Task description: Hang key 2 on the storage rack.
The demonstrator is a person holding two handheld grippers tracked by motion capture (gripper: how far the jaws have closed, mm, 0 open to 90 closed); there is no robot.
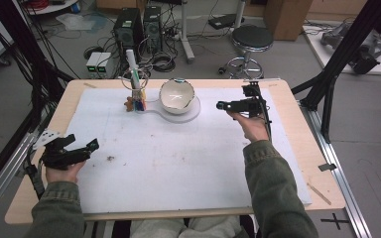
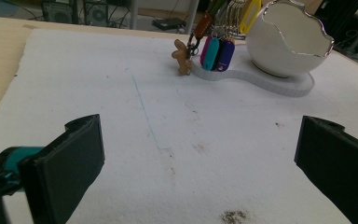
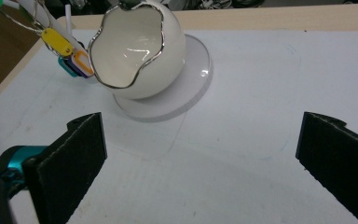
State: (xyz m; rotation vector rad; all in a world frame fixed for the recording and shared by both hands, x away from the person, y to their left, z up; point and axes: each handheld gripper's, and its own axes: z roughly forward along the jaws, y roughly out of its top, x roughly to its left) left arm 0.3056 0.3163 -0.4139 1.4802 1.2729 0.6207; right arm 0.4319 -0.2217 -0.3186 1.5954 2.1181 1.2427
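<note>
Flanking open mat point(image 1: 178, 158), both claws agape

Wooden table point(image 1: 297, 106) covered by a white mat point(image 1: 178, 163), bearing an egg-shaped white bowl point(image 1: 176, 96) on a white base point(image 1: 194, 111) at the far middle, with a stand of coloured key tags point(image 1: 137, 101) just to its left. Left gripper point(image 1: 92, 145) held low over the mat's near left edge, jaws pointing right; right gripper point(image 1: 220, 105) held just right of the bowl, pointing at it. Floor behind: stool point(image 1: 252, 39), two computer towers point(image 1: 138, 27), cables.
</note>
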